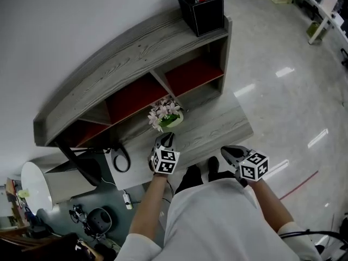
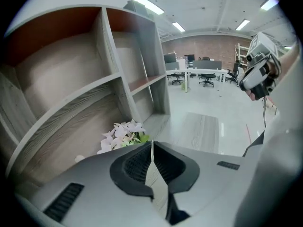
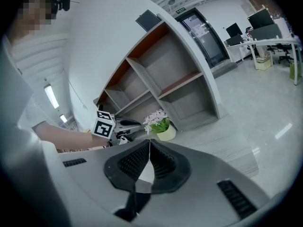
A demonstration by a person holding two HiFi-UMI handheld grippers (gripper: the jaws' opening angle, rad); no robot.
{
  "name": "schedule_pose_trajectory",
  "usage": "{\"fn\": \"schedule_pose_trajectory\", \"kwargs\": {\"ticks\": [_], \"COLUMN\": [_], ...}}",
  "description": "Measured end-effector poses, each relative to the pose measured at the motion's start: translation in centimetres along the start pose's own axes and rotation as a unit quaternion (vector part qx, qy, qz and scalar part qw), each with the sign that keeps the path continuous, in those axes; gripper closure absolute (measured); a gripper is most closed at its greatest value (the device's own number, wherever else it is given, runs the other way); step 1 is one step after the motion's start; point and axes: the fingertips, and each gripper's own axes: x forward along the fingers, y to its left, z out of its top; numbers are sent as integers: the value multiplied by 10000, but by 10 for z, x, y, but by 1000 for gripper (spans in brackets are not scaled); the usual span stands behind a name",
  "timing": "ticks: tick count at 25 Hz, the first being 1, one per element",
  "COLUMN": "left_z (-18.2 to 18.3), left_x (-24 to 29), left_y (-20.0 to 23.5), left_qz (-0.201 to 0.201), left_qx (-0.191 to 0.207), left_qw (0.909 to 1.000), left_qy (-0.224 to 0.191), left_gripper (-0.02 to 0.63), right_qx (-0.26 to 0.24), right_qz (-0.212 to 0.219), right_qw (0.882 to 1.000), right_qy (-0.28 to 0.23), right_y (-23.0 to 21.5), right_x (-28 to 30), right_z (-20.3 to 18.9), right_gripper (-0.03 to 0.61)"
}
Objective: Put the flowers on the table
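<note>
The flowers (image 1: 166, 115) stand upright in their pale pot on the counter (image 1: 220, 125), just in front of the lower openings of the shelf unit (image 1: 130, 64), so the placing itself looks done. Your left gripper (image 1: 167, 139) sits close behind the pot, its jaws together with nothing between them. Your right gripper (image 1: 228, 151) hangs well apart over the counter's near edge, jaws likewise together and empty.

What this moment calls for, as I judge it, is a clean retreat. Draw the left gripper straight back toward yourself, level, with no sideways swing. The blossoms overhang the pot on your side, and a brush from the jaw tips could tip it. Leave the right gripper where it is; this step doesn't need it.
</note>
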Motion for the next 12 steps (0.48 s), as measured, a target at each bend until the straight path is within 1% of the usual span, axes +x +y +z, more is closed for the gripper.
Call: {"fn": "schedule_pose_trajectory", "kwargs": {"ticks": [6,10,12], "left_z": [0,-12,-18], "left_x": [-51,-77,-89], "left_y": [-3,-6,-7], "left_qz": [239,302,302], "left_qx": [-387,-556,-715], "left_qw": [9982,9965,9950], "left_qy": [-402,-545,-629], "left_gripper": [601,603,604], "right_qx": [-165,-309,-354], "right_qz": [253,357,379], "right_qw": [9994,9986,9984], "right_qy": [180,232,243], "right_y": [17,34,43], "right_x": [12,18,21], "right_z": [-9,-13,-17], "right_gripper": [558,558,558]}}
